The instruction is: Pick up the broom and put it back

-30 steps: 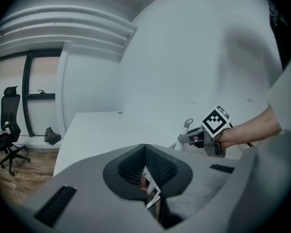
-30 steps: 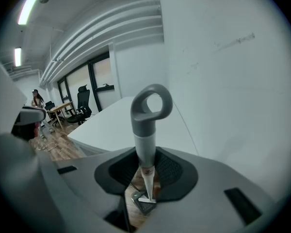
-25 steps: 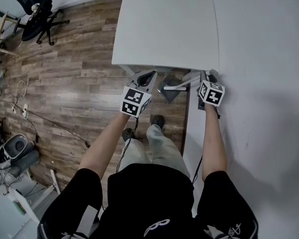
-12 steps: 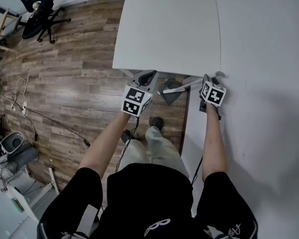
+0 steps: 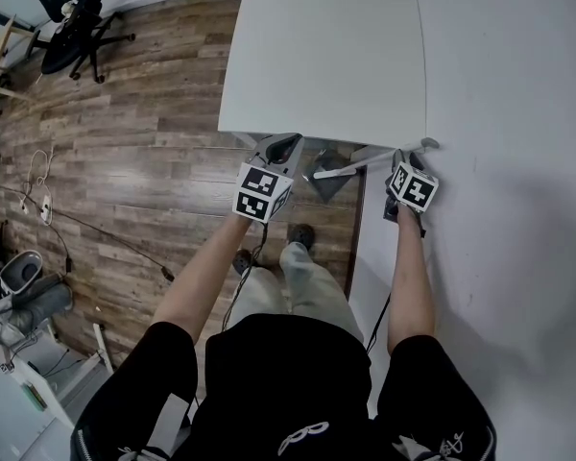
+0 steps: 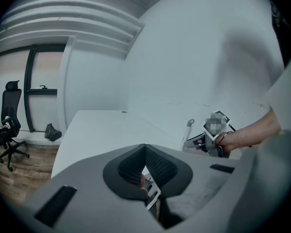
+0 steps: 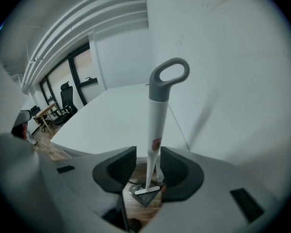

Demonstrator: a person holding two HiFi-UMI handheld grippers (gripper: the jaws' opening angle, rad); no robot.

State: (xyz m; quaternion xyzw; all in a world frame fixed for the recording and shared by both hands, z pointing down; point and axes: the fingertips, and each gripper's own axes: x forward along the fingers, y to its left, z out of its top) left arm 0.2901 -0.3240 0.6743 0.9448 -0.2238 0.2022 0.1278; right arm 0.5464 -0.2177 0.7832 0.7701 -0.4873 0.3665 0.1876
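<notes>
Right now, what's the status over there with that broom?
Left hand-held gripper shut. Right hand-held gripper: jaws just been opening, broom handle loose between them. It leans at wall beside table. Nothing blocking.

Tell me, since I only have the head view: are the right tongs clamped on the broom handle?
Observer: No. The right gripper view shows the broom handle between the right tongs, which stand apart; they have just been opening.
Operator: Any marking on it?
Observer: A small red label low on the handle.
Operator: And the other side?
Observer: The left tongs are shut, holding nothing.
</notes>
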